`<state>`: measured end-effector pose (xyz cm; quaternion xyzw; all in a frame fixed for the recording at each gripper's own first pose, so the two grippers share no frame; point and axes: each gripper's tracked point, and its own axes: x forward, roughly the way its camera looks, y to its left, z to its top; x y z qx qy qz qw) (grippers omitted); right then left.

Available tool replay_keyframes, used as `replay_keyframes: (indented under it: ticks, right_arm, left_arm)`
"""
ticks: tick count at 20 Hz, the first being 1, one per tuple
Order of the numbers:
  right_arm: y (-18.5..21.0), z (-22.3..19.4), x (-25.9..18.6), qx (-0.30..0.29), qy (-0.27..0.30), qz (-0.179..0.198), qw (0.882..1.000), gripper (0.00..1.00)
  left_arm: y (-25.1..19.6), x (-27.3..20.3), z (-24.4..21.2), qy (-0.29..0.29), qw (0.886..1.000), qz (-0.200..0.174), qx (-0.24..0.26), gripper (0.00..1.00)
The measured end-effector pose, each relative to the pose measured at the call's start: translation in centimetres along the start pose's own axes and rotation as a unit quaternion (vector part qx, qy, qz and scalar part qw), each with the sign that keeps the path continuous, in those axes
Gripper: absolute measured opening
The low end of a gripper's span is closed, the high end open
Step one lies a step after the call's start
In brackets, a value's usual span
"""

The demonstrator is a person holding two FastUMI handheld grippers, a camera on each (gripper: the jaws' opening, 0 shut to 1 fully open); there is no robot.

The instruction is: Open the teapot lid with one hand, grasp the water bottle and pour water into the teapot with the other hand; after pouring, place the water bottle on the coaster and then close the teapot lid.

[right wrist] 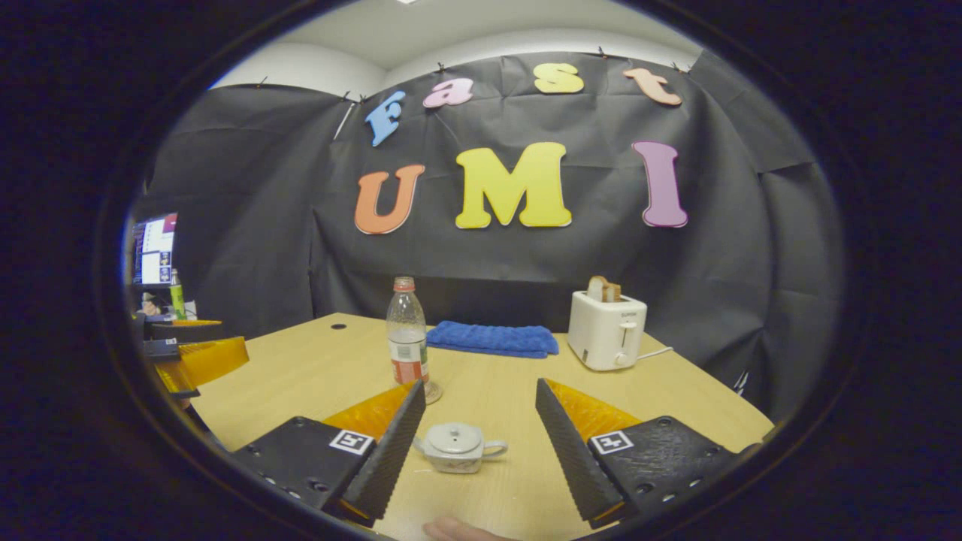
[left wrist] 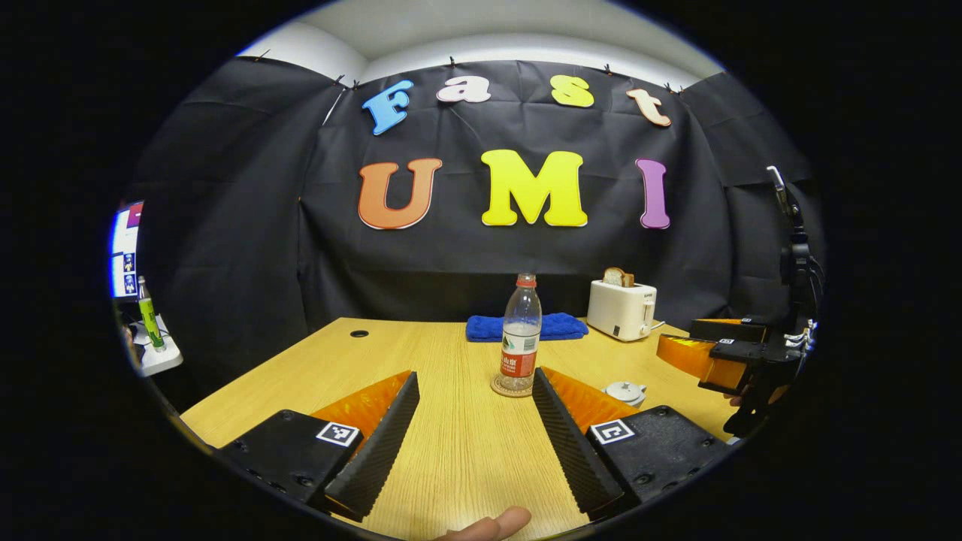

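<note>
A clear water bottle (left wrist: 520,335) with a red cap and red label stands upright on a round coaster (left wrist: 511,388) in the middle of the wooden table. A small white teapot (left wrist: 625,391) with its lid on sits to the bottle's right. My left gripper (left wrist: 473,421) is open, low over the table, with the bottle ahead between its fingers. In the right gripper view, the teapot (right wrist: 457,447) lies between the fingers of my open right gripper (right wrist: 477,436), and the bottle (right wrist: 407,342) stands farther off to the left. The right gripper (left wrist: 740,353) also appears at the right edge of the left gripper view.
A folded blue towel (left wrist: 526,327) lies at the back of the table (left wrist: 451,451). A white toaster (left wrist: 621,308) with bread in it stands at the back right. A small round hole (left wrist: 359,333) is in the table's far left. A monitor (right wrist: 154,248) glows beyond the left edge.
</note>
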<state>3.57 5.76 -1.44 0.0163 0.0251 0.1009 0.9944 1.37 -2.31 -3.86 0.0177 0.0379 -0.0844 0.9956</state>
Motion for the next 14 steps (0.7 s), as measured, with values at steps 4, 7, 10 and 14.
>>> replay_keyframes:
  ticks: [4, 7, 10, 14]
  right_arm:
    - [-1.6, 1.7, -3.6, 0.004, 0.0, -0.027, 1.0, 0.96]
    - [-3.4, 3.7, -6.0, 0.008, -0.01, -0.052, 0.999, 0.97]
    - [-4.6, 5.0, -7.5, -0.002, -0.023, -0.069, 0.997, 0.95]
    - [-5.4, 4.3, -7.9, 0.0, -0.019, -0.067, 0.998, 0.96]
  left_arm:
    - [0.7, -2.3, 1.8, -0.003, 1.0, -0.001, -0.003, 0.96]
    - [1.3, -3.8, 2.2, 0.007, 1.0, 0.007, -0.006, 0.96]
    - [2.2, -4.2, 2.3, 0.012, 1.0, 0.024, -0.006, 0.96]
    - [2.8, -3.3, 1.6, 0.019, 0.999, 0.039, -0.015, 0.96]
